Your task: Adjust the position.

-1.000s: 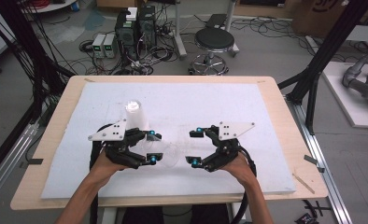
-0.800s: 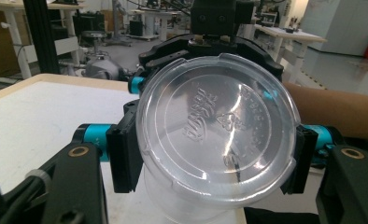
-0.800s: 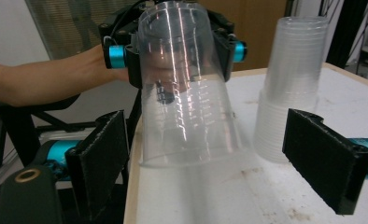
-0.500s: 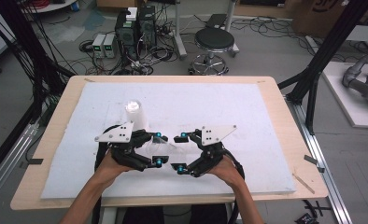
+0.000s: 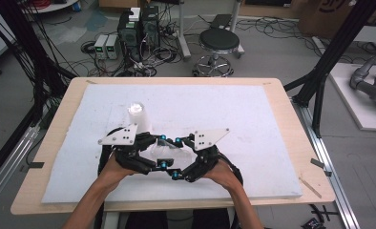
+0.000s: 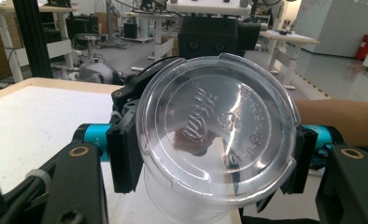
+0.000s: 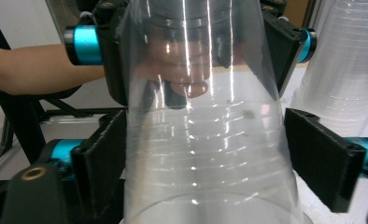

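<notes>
The left gripper (image 5: 158, 151) is clamped on a clear plastic cup (image 6: 217, 149), one jaw at nine o'clock and one at three o'clock of the cup's round bottom in the left gripper view. The cup lies on its side above the white mat (image 5: 272, 124), between the two hands, its body running toward the right gripper (image 5: 177, 157).

In the right gripper view the right gripper (image 7: 205, 168) has its jaws either side of the cup's wider part. They have just been closing with the cup between them. The left pad looks to be at the wall, while a thin gap shows beside the right pad, so I judge the grip not yet made.

Risks, as I judge them: the cup is thin and slick. If the right jaws press hard they may buckle the wall. If this is two nested cups to be parted, a pull with a weak hold would slip off. A skewed pull could jam them tighter.

A stack of cups (image 5: 138, 117) stands at eleven o'clock from the grippers in the high view, near the left one. A careless swing could knock it.
</notes>
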Action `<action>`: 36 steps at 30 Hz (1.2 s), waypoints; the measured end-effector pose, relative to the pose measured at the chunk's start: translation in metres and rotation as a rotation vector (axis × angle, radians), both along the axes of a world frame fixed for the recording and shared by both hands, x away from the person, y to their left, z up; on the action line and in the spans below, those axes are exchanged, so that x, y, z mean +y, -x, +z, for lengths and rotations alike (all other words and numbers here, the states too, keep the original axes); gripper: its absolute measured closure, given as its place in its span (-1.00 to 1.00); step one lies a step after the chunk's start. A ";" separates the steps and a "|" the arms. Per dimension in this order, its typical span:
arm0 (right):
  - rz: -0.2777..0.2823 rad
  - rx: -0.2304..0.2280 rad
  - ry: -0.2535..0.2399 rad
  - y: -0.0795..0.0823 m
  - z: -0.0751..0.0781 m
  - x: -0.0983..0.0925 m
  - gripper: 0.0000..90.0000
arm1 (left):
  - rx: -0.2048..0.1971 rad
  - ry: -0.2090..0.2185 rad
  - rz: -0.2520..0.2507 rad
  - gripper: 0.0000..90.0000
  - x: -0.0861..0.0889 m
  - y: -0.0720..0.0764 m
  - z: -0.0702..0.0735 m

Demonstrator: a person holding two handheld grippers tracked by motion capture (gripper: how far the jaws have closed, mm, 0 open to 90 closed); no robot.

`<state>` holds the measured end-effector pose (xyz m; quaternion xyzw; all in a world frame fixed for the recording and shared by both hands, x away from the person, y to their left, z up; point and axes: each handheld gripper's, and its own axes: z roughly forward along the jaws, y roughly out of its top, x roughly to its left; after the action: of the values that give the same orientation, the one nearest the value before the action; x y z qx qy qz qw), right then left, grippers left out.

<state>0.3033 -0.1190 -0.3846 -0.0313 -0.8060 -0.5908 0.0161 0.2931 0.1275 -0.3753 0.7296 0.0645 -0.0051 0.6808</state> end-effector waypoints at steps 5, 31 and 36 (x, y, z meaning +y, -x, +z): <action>-0.005 -0.017 -0.003 -0.001 -0.001 0.002 -0.46 | 0.000 -0.002 0.006 -0.18 0.002 0.000 0.000; -0.037 -0.001 0.066 -0.002 -0.001 -0.005 -0.30 | 0.006 -0.214 0.122 -0.81 0.014 0.006 0.011; -0.041 0.011 0.211 -0.002 0.012 -0.011 -0.29 | 0.016 -0.483 0.102 -0.80 0.011 0.007 0.028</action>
<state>0.3054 -0.1305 -0.3725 -0.0528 -0.8628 -0.5027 0.0051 0.2859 0.1386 -0.3474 0.8669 0.1059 0.0390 0.4856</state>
